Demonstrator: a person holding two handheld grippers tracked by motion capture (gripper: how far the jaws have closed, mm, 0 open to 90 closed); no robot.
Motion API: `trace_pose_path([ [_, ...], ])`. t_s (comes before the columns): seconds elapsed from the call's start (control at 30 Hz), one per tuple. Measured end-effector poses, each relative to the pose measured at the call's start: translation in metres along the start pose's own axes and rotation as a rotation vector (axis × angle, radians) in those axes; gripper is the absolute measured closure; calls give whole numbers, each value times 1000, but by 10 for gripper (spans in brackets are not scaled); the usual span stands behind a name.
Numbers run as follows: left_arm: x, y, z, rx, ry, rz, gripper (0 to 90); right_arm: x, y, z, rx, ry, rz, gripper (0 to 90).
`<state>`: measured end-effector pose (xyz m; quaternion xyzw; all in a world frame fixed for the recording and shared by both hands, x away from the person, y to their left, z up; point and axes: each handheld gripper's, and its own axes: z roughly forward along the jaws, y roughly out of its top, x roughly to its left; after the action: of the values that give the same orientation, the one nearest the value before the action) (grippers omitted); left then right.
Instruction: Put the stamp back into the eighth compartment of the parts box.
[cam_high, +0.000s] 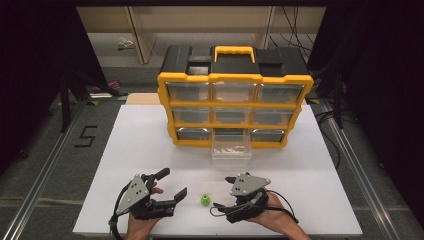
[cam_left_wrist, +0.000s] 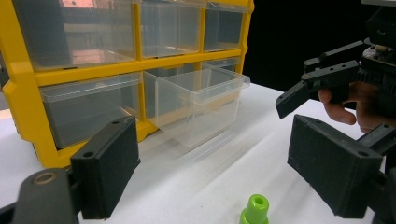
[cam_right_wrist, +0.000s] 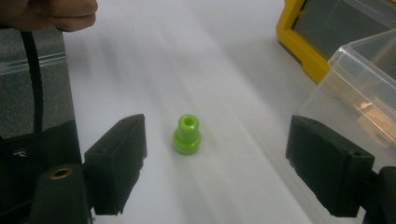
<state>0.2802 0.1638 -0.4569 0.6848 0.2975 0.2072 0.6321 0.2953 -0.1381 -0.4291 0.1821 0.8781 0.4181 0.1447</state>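
Left gripper (cam_high: 172, 184) sits near the table's front edge, left of centre, jaws spread wide, nothing between them. Green plug (cam_high: 204, 200) stands upright on the table (cam_high: 310, 200) between both grippers, close to the front edge, untouched. Right gripper (cam_high: 224, 192) is just right of it, jaws also released, lined up on the plug in the right gripper view. Clear drawer (cam_high: 231, 150) is pulled out of the yellow organizer (cam_high: 235, 78) at bottom centre, looks empty. Reads as pre-grasp: next, advance the right gripper, straddle the plug, close, then carry to the drawer.
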Motion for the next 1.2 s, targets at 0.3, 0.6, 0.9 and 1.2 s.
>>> trace_pose_path([
  [0.3,0,0,0,-3,-1,0,160,1,3,6,27,13,-11,212],
  [0.6,0,0,0,-4,0,0,160,1,4,12,50,24,-17,212],
  [0.9,0,0,-1,-6,2,1,160,1,5,17,71,38,-20,213],
  [1.2,0,0,-1,-8,3,3,160,2,5,23,97,50,-22,219],
])
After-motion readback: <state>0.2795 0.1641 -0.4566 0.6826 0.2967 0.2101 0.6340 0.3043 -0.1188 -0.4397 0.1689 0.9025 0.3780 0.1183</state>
